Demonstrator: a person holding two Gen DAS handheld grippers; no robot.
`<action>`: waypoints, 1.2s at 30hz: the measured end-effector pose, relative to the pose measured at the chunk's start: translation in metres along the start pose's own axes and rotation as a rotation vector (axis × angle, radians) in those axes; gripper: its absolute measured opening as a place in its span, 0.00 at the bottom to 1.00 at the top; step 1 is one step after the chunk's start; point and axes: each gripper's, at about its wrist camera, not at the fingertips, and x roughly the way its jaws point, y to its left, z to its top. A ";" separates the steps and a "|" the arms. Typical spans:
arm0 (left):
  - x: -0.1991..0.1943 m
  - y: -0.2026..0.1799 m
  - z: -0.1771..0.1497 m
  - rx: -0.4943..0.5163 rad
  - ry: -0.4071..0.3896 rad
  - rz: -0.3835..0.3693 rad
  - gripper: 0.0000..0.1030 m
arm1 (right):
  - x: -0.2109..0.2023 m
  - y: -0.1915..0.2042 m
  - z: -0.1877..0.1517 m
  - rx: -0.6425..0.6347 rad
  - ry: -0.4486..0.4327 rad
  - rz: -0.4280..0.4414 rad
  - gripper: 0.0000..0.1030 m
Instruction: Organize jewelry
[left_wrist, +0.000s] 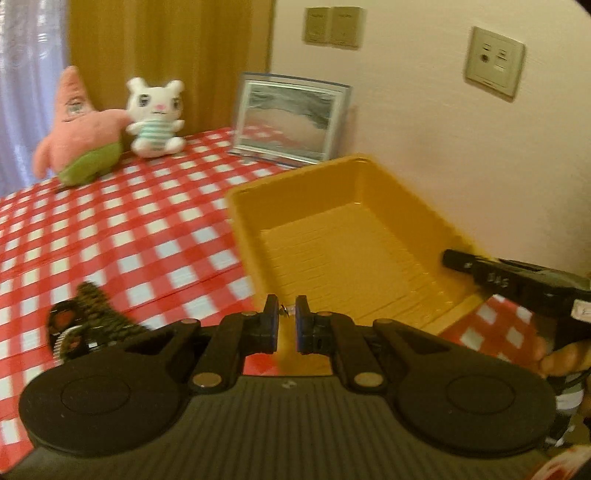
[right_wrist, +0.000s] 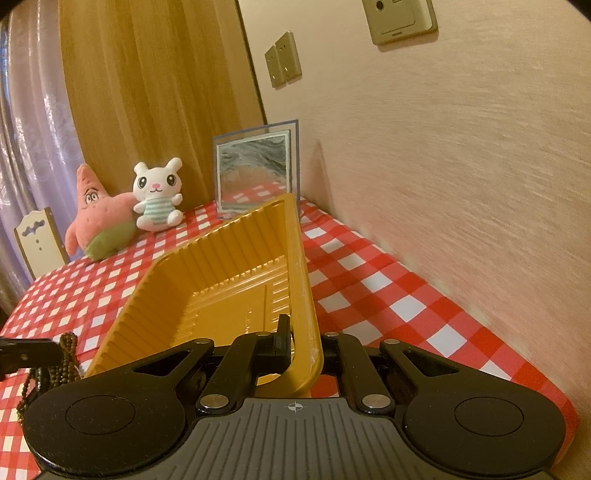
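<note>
Our left gripper (left_wrist: 286, 317) pinches a small silver jewelry piece (left_wrist: 285, 309) just above the empty ribbed yellow plastic tray (left_wrist: 332, 254), whose rim our right gripper (right_wrist: 301, 343) clamps. Brown beaded strands (left_wrist: 98, 314) and round trinkets (left_wrist: 64, 328) wait on the checkered counter (left_wrist: 129, 229), so we judge sorting barely begun.

A beige wall (right_wrist: 461, 155) with sockets (left_wrist: 494, 61), a wooden panel (right_wrist: 155, 85) and pale curtains (right_wrist: 33, 140).
</note>
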 end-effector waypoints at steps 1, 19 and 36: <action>0.005 -0.004 0.001 0.004 0.010 -0.019 0.09 | 0.000 0.000 0.000 -0.002 -0.001 0.001 0.05; -0.020 0.013 -0.030 -0.099 0.076 0.088 0.33 | -0.001 -0.003 0.005 -0.046 -0.004 0.024 0.05; -0.082 0.107 -0.096 -0.281 0.147 0.461 0.33 | -0.007 -0.009 0.004 -0.042 -0.001 0.017 0.05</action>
